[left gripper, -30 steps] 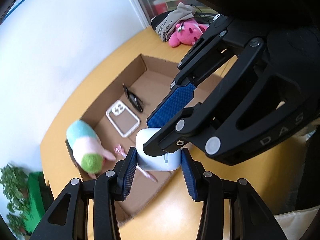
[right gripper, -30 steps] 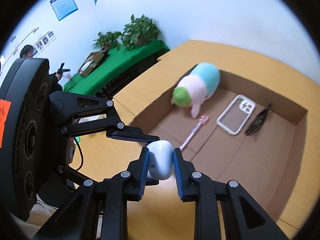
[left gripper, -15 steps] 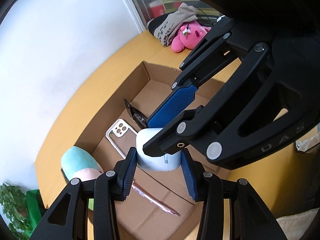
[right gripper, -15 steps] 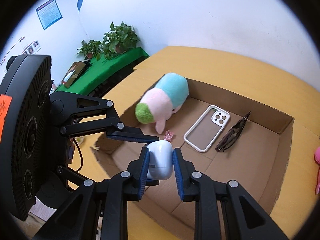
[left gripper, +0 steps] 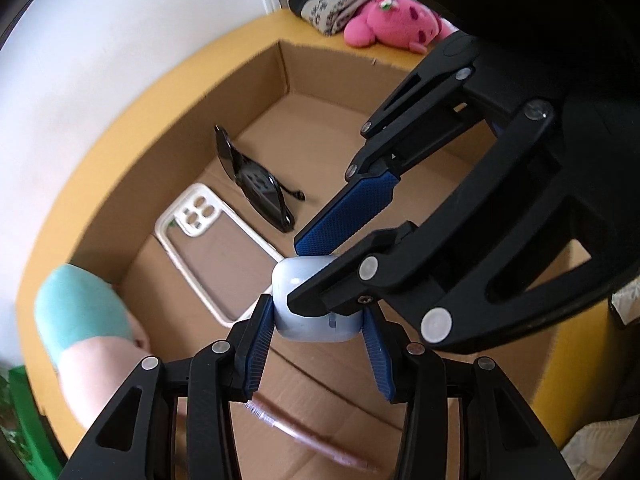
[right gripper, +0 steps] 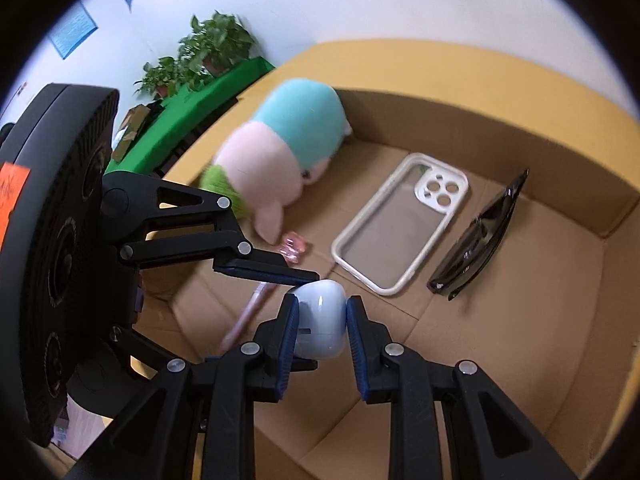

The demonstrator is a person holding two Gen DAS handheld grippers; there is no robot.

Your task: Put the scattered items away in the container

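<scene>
A white earbud case (left gripper: 308, 330) (right gripper: 322, 320) hangs low over the floor of the open cardboard box (left gripper: 320, 72) (right gripper: 480, 120), held from two sides. My left gripper (left gripper: 317, 309) is shut on its flanks. My right gripper (right gripper: 322, 302) is shut on it crosswise, and its blue pad (left gripper: 348, 216) reaches in from the upper right in the left wrist view. In the box lie a clear phone case (left gripper: 220, 256) (right gripper: 400, 224), black sunglasses (left gripper: 256, 184) (right gripper: 480, 240), a pastel plush (left gripper: 84, 320) (right gripper: 288, 148) and a pink wand (left gripper: 304, 436) (right gripper: 294, 244).
The box sits on a yellow table (left gripper: 132, 120) against a white wall. Beyond the box's far end lie a pink plush toy (left gripper: 392, 28) and a patterned cloth (left gripper: 332, 4). Potted plants (right gripper: 208, 52) stand on a green table (right gripper: 192, 104) off the table's side.
Both grippers have sunk together with the earbud case from over the box's rim down into the box. The items inside now look larger and closer. Neither grip has altered.
</scene>
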